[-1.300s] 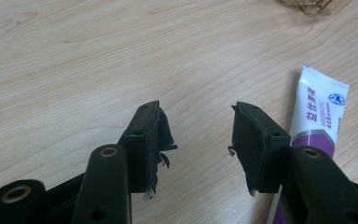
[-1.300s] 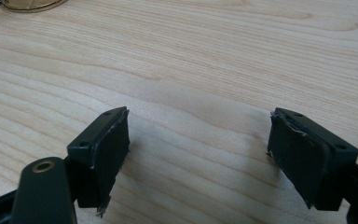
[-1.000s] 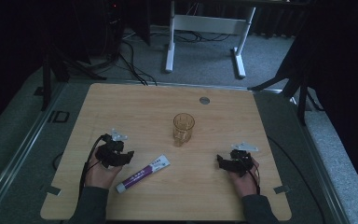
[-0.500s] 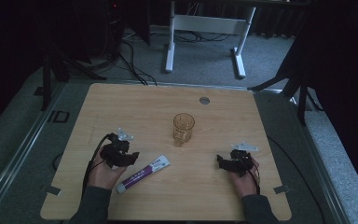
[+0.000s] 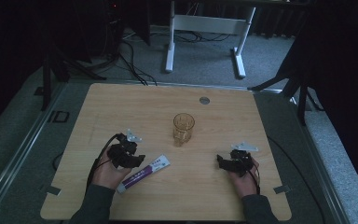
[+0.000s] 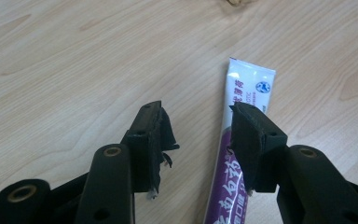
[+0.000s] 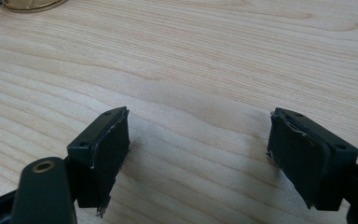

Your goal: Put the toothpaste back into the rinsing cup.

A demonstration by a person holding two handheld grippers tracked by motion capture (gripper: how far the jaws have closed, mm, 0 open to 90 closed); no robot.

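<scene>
Two grippers, one tube and one glass are on the wooden table in the high view. The left gripper lies low beside the tube, touching or almost touching its upper side; the jaw gap is too small to judge from here. The tube is white and purple and lies slanted near the front edge, left of centre. The amber glass stands upright near the middle, well apart from both grippers. The right gripper rests at the front right, with bare wood all around it. A small grey round disc sits near the far edge. Much free room remains at the far half and the right side of the table.

Left gripper view: the jaws are parted and grasp nothing. The tube lies under the right-hand jaw and passes beyond its tip, not between the jaws. Its white end carries a small blue emblem and tiny print; large white characters, Chinese I think, run on the purple part, partly hidden.

Right gripper view: the jaws stand wide apart, released, over bare wood. The base of the glass shows at the top left corner.
</scene>
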